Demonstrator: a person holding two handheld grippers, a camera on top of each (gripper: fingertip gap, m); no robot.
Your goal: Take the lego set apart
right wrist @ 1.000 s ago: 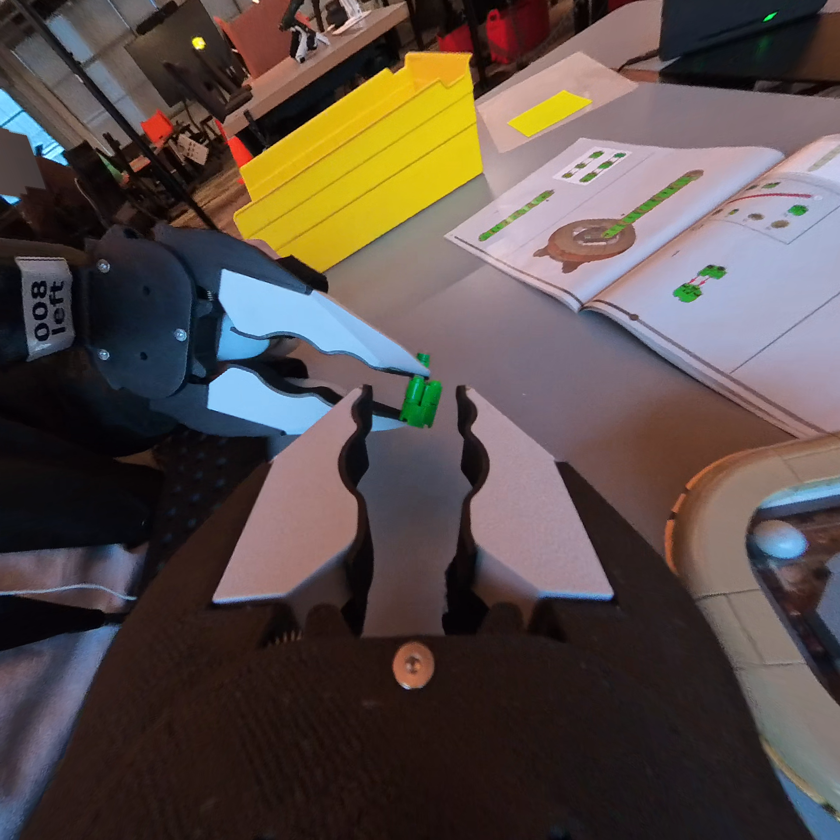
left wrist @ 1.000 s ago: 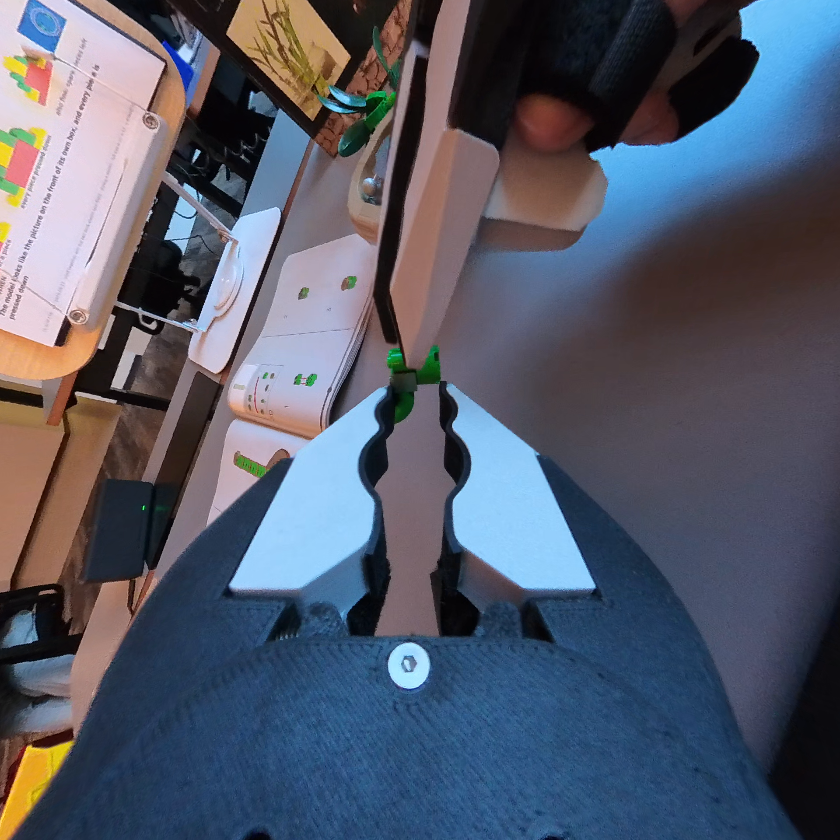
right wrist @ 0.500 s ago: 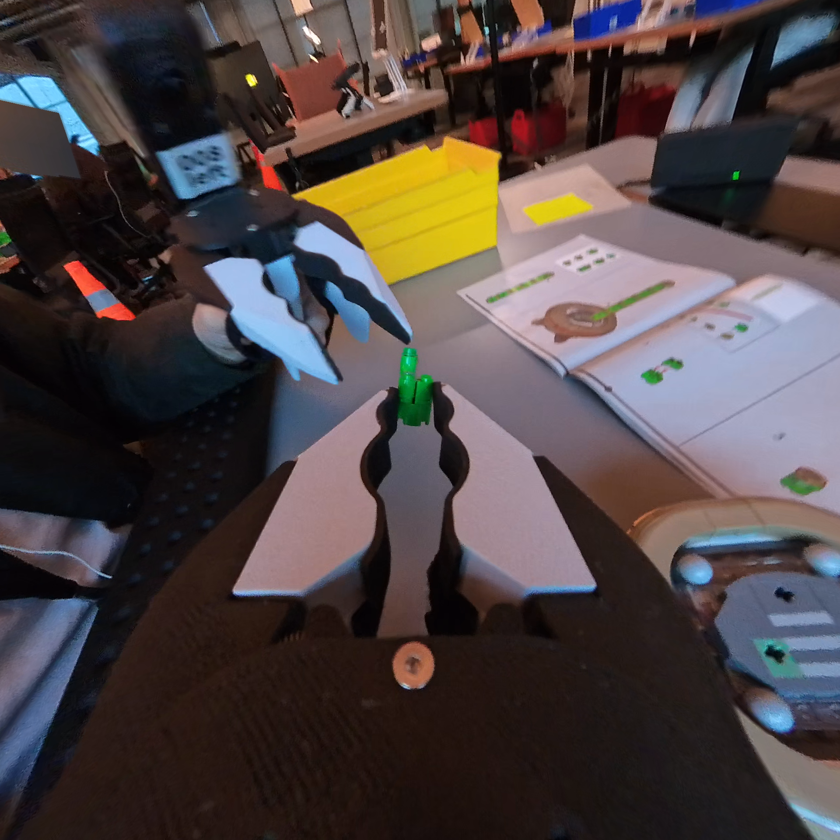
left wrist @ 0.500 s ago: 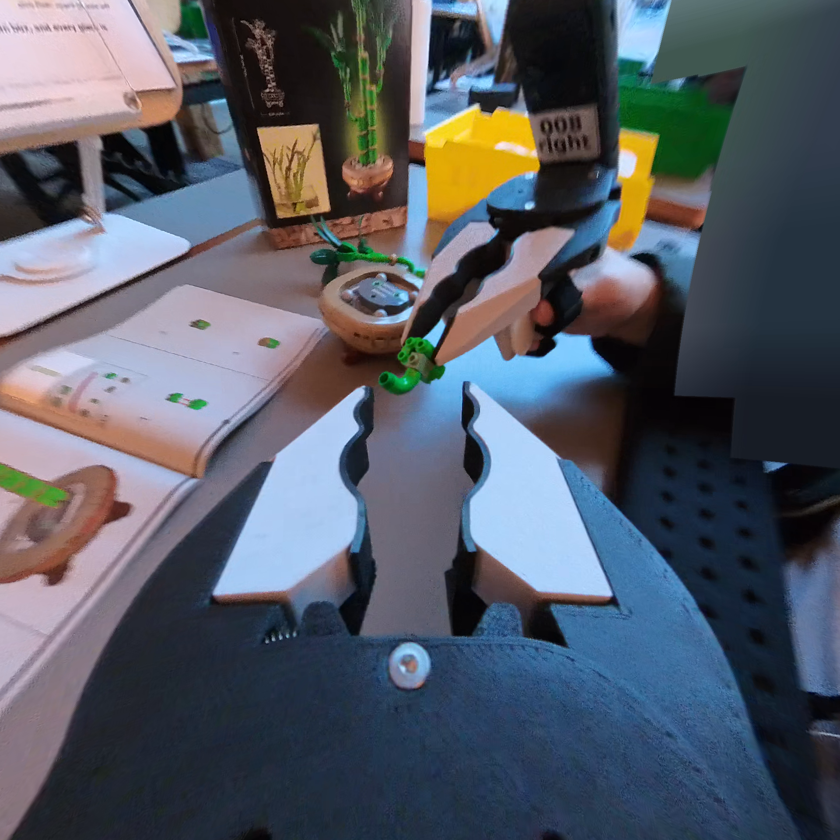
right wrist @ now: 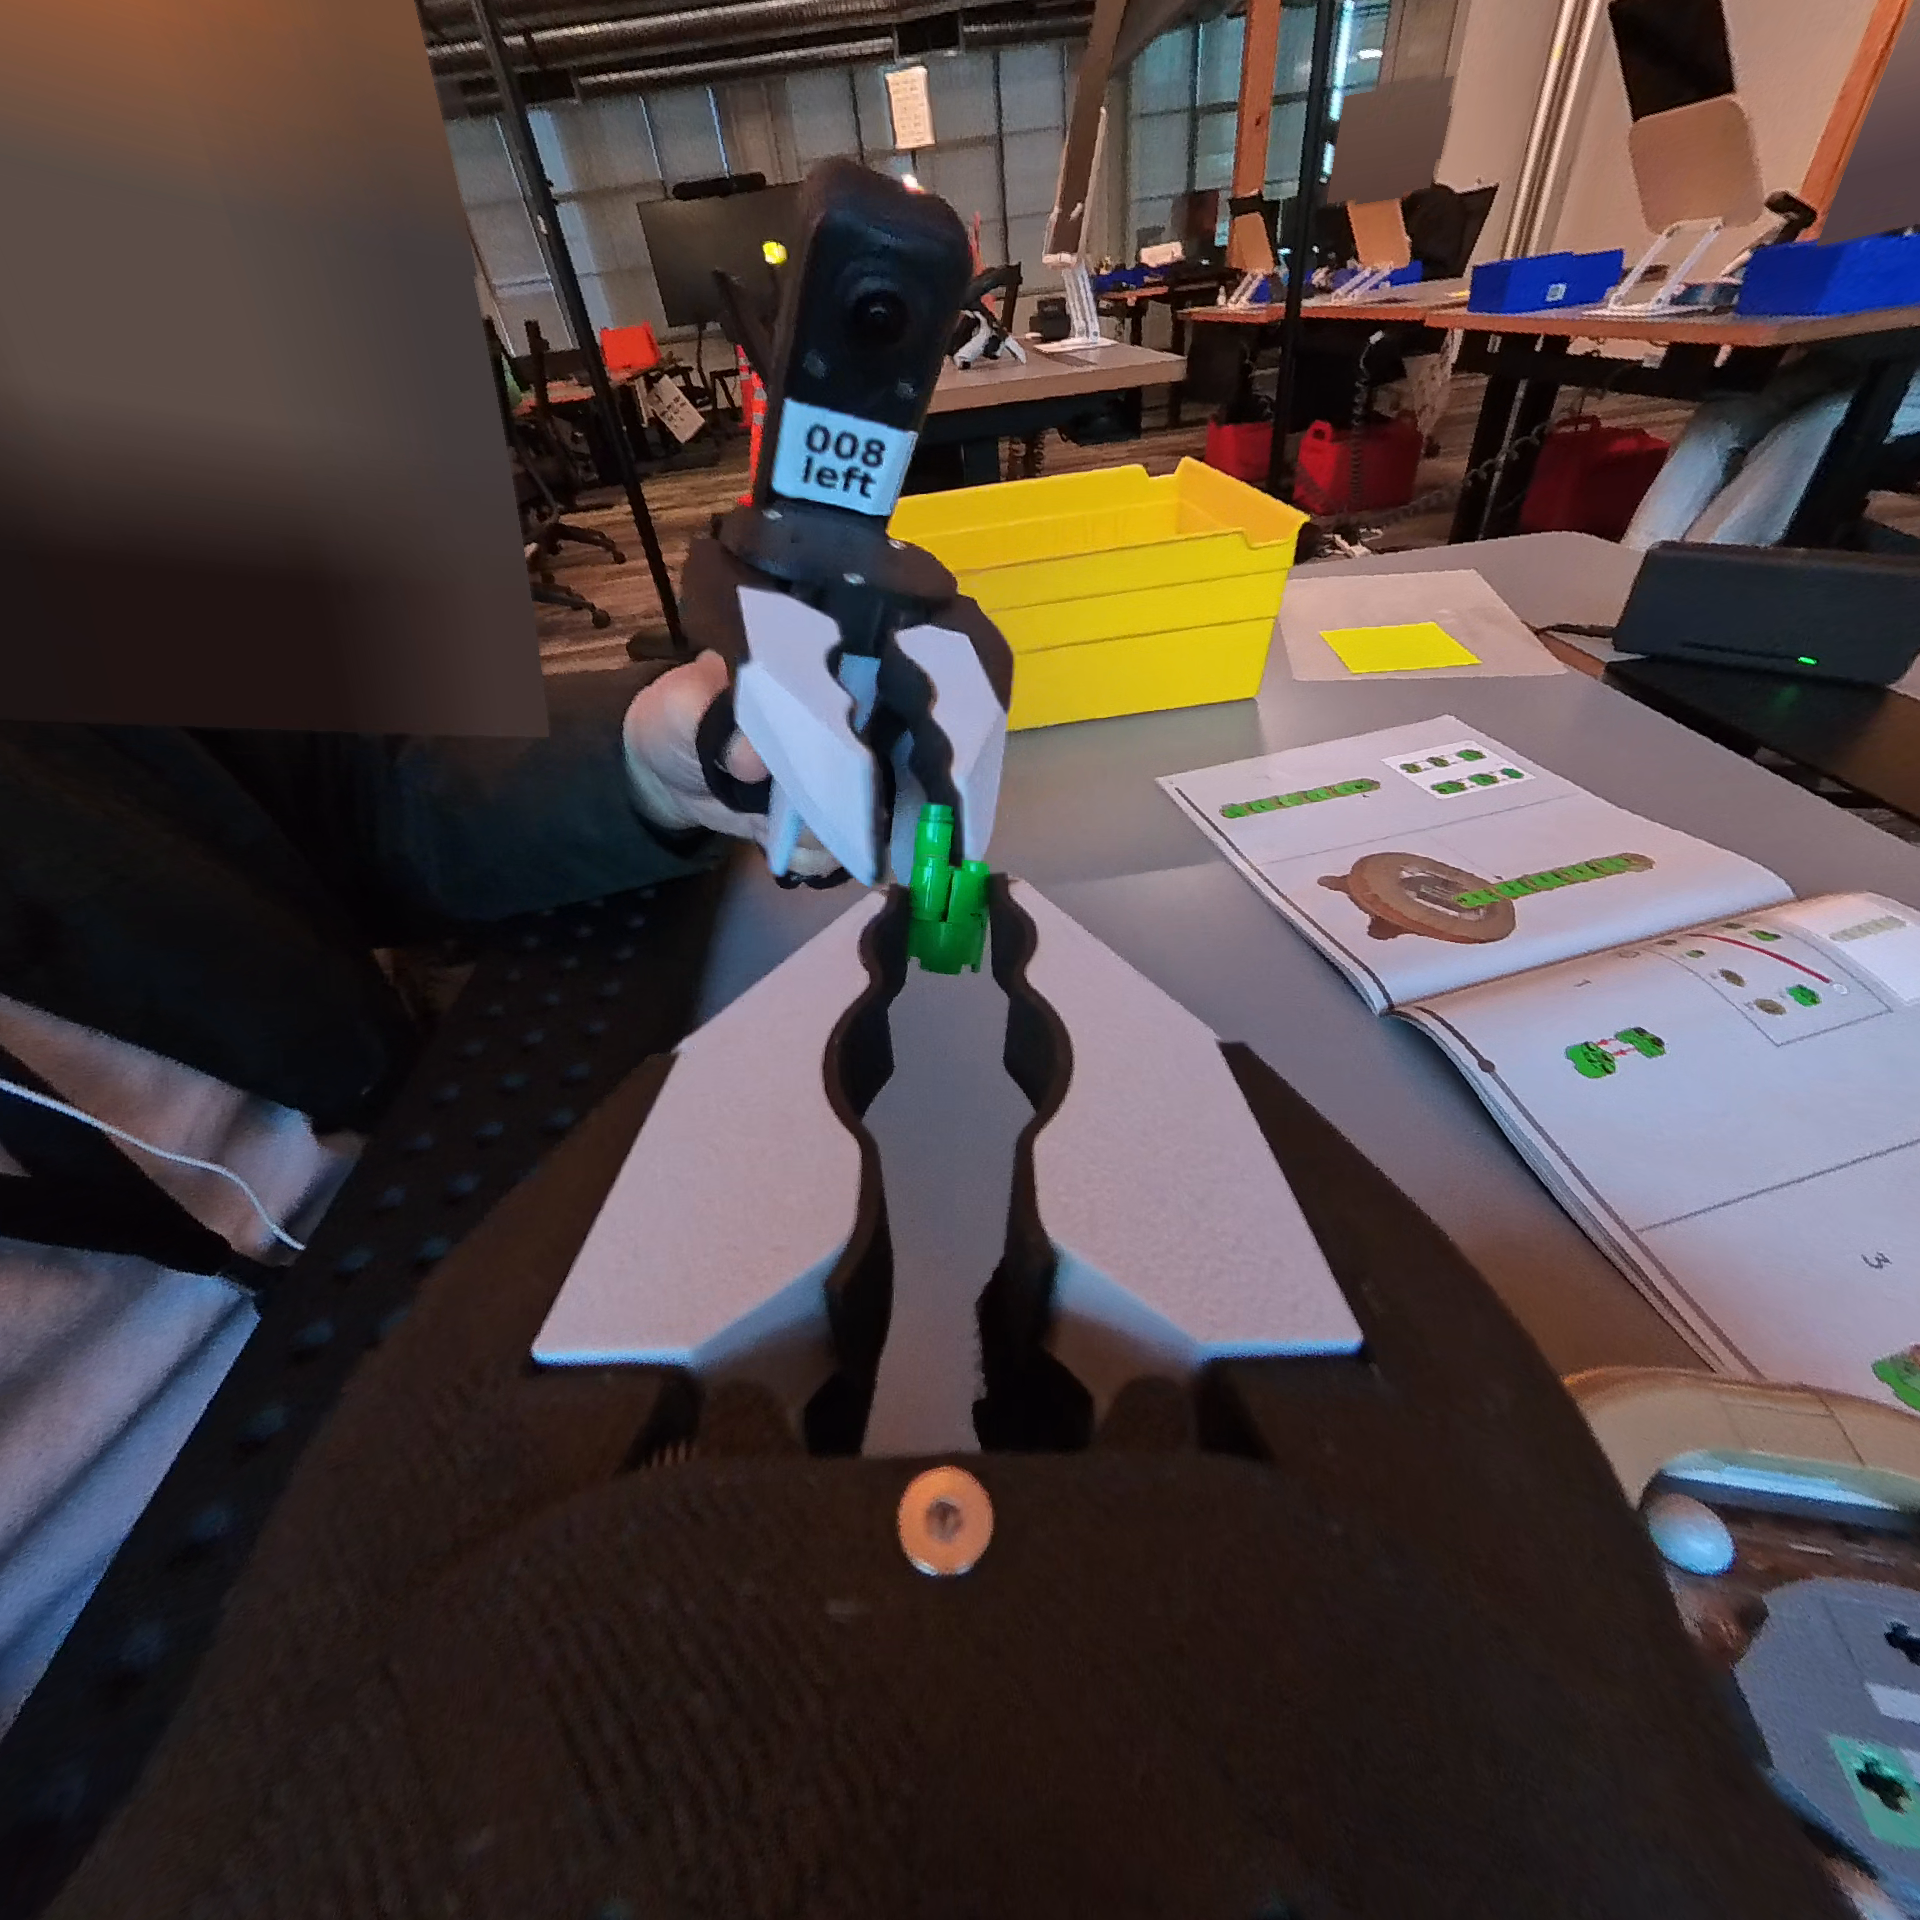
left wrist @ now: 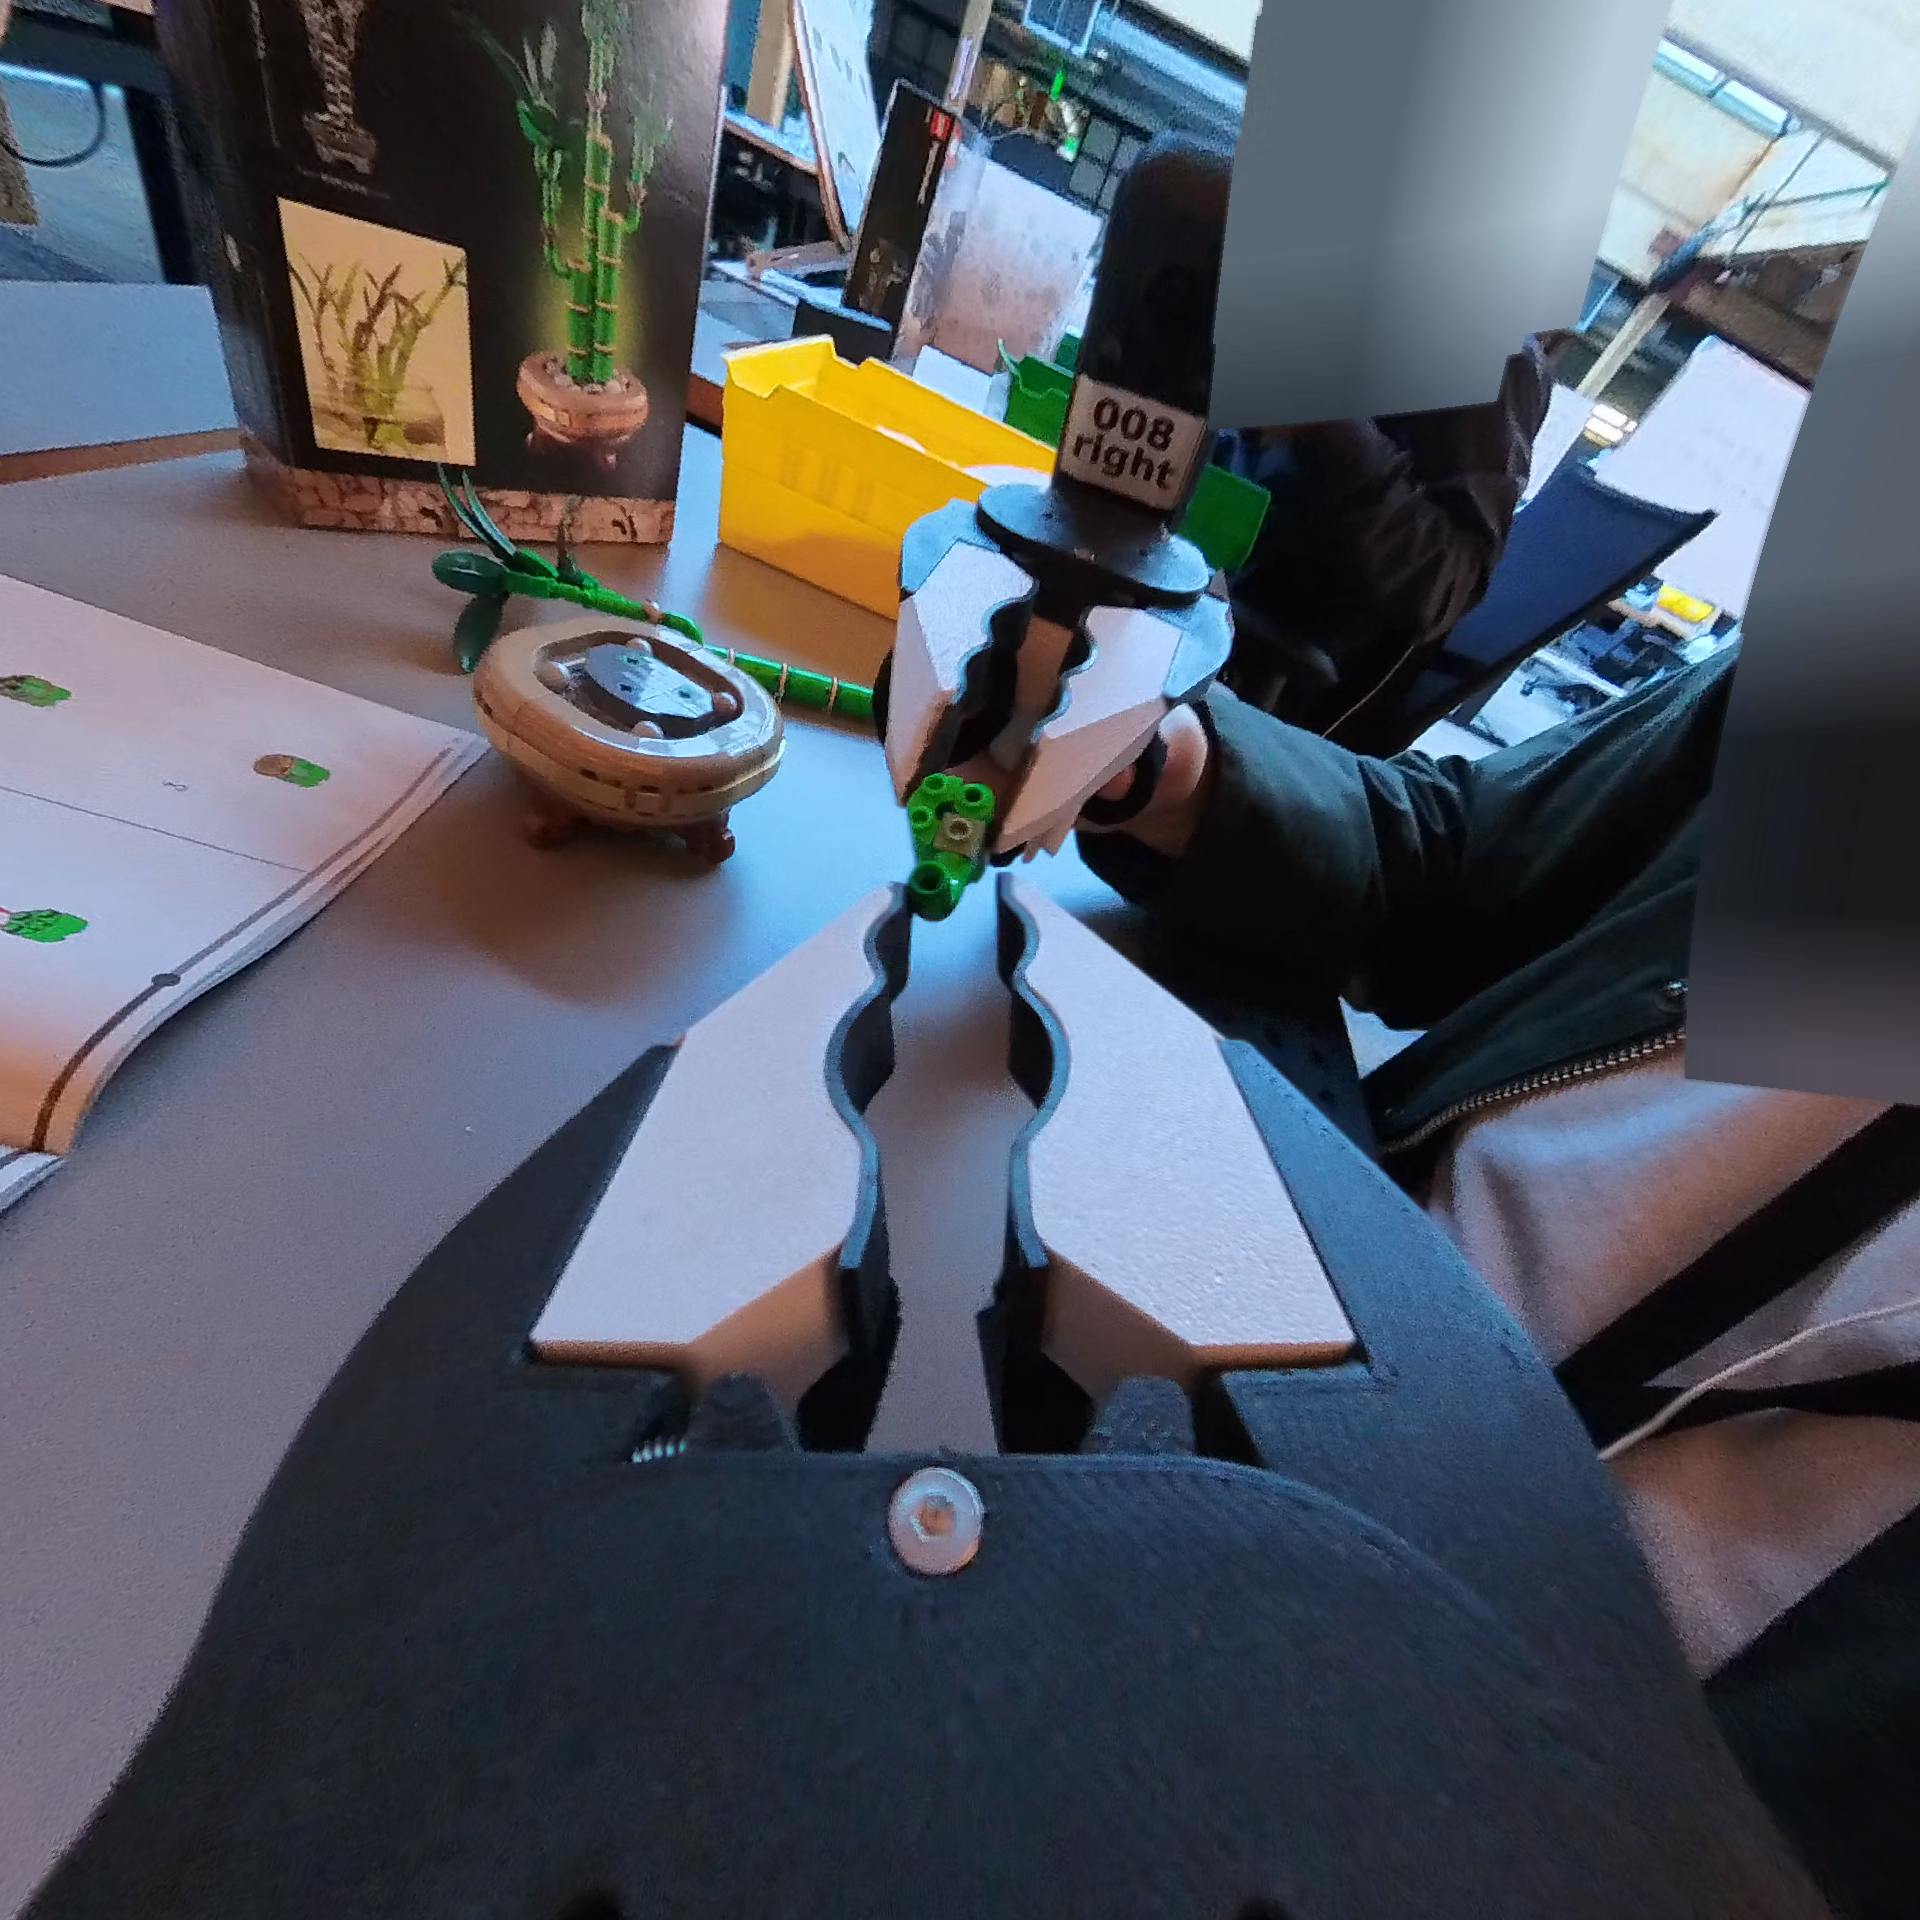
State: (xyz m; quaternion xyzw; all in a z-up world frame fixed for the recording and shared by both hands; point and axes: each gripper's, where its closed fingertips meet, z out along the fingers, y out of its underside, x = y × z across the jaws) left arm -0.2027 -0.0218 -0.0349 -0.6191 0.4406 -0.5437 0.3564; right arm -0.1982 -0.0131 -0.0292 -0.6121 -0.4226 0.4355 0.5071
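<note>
my right claw (right wrist: 940, 914) holds a small green lego piece (right wrist: 943, 906) at its tips, up above the grey counter (right wrist: 1195, 956). my left claw (left wrist: 948, 902) is narrowly parted with one tip right at the piece; i cannot tell if it grips. the tan round base (left wrist: 628, 717) sits beside the open booklet (left wrist: 187, 790), with the yellow bin (left wrist: 862, 478) behind.

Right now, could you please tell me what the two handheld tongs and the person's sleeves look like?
Both the left tongs and the right tongs have a black textured plastic body, pale flat-faced fingers with wavy black inner pads, a silver screw at the base, and a black camera stalk bearing a white label. The person wears dark jacket sleeves and black finger straps.
</note>
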